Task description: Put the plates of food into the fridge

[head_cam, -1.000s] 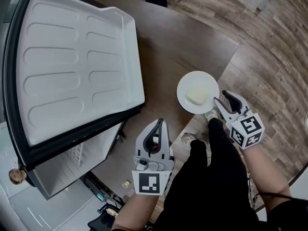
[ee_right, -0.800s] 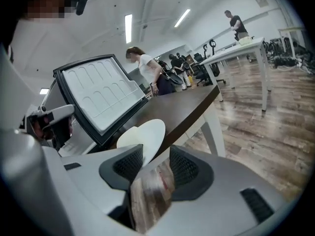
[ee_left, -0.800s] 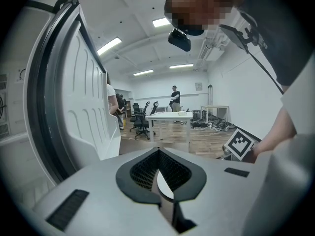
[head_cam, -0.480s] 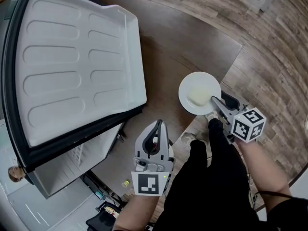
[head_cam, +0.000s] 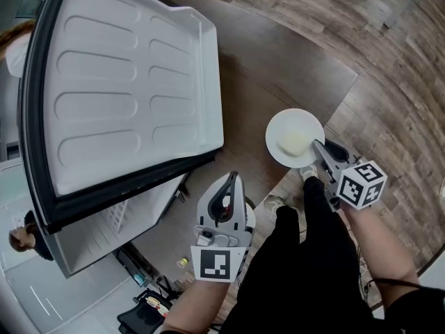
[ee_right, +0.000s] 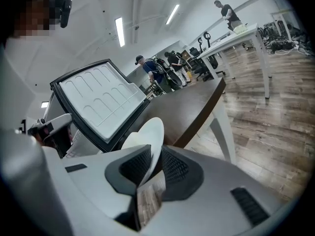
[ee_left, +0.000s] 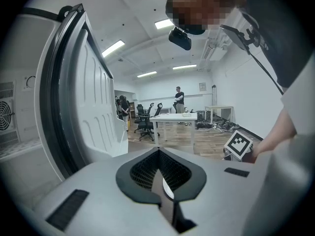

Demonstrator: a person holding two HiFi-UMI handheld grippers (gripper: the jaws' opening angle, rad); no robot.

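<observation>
A white plate (head_cam: 284, 125) with a pale lump of food (head_cam: 294, 142) sits at the near edge of the brown table (head_cam: 264, 61). My right gripper (head_cam: 318, 149) grips its near rim. Its jaws have just been closing, and in the right gripper view the plate (ee_right: 149, 133) stands edge-on between the pads of the right gripper (ee_right: 155, 155). My left gripper (head_cam: 231, 178) hangs shut and empty in front of me, left of the plate and apart from it. In its own view the left gripper (ee_left: 158, 156) points past the fridge door (ee_left: 83, 107).
The fridge door (head_cam: 125, 89) stands wide open at the left, its white liner facing up over the table. The fridge's wire shelves (head_cam: 115, 228) show below it. My black trousers (head_cam: 299, 270) fill the bottom. Wood floor lies to the right; people, desks and chairs stand far off.
The right gripper rolled and its jaws closed onto the plate's near rim. The left gripper stayed where it was.
</observation>
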